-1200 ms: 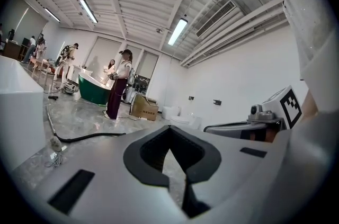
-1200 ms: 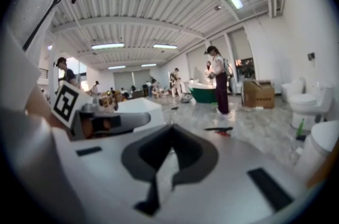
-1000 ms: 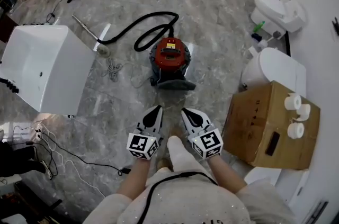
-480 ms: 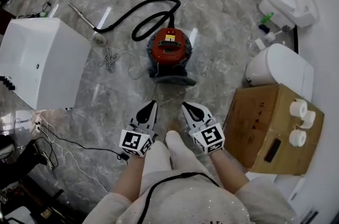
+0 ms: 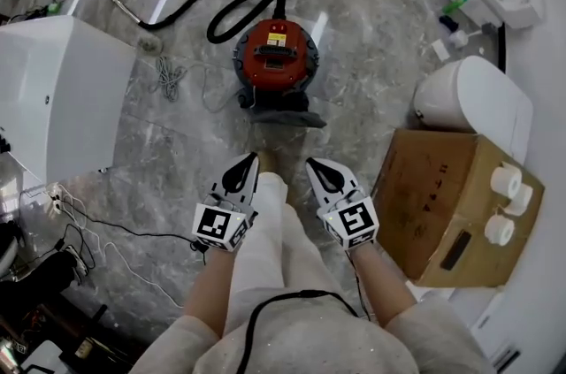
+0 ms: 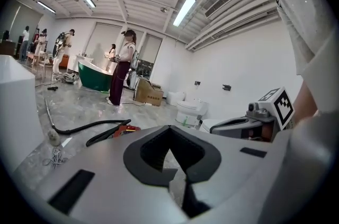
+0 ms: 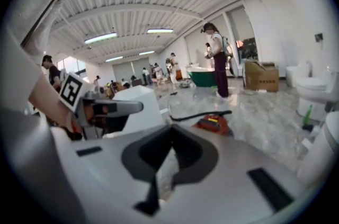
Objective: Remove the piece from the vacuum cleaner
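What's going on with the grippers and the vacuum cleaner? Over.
Left gripper, right gripper shut, empty. Round red vacuum cleaner ahead, untouched. Nothing blocking.

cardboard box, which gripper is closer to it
Right. The right gripper sits just left of the cardboard box in the head view; the left gripper is farther left, past the person's leg.

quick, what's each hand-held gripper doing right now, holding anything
Left hand-held gripper: closed, holding nothing.
Right hand-held gripper: closed, holding nothing.
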Available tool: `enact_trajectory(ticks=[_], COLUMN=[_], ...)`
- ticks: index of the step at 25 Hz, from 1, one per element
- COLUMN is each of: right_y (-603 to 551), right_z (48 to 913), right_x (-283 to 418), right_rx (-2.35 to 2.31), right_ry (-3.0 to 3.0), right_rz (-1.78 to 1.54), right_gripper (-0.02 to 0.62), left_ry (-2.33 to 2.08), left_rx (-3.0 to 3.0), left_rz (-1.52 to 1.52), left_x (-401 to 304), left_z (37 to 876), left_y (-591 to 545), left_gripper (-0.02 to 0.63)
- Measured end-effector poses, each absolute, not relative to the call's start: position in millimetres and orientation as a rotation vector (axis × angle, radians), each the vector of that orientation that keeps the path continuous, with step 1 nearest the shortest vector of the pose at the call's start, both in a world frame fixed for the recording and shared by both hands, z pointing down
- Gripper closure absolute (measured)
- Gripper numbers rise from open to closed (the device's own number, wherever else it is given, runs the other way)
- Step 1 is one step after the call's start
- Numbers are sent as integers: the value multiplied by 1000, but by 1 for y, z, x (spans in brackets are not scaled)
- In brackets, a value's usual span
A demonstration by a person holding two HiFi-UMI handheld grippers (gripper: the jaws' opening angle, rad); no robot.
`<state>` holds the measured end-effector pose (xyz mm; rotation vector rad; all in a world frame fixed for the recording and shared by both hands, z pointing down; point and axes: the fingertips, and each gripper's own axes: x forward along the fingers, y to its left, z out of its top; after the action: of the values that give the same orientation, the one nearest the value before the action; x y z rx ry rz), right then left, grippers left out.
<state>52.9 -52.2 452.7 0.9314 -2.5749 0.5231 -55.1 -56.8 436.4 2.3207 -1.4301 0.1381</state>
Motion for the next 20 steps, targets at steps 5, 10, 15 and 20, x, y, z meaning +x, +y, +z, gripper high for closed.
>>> enact_trajectory(ticks=[5,10,15,20], right_y=[-76,-93,-104,-102], right_z=[480,522,569,624], right_x=[59,49,43,46], right_rx=[947,913,872,786], right_ry=[-2518,-2486,-2461,-2380], right_rz=[538,555,530,458], right_gripper=[581,581,581,580], left_ry=[-1366,-1310,-1304,-1285], left_rx=[2349,2399,2421,2428], left_rz=[218,273,332,485], left_x=[-48,-41,-34,-24], left_z=[469,503,552,605], left_y=[-82,-105,-122,-127], left_gripper=[584,584,584,583])
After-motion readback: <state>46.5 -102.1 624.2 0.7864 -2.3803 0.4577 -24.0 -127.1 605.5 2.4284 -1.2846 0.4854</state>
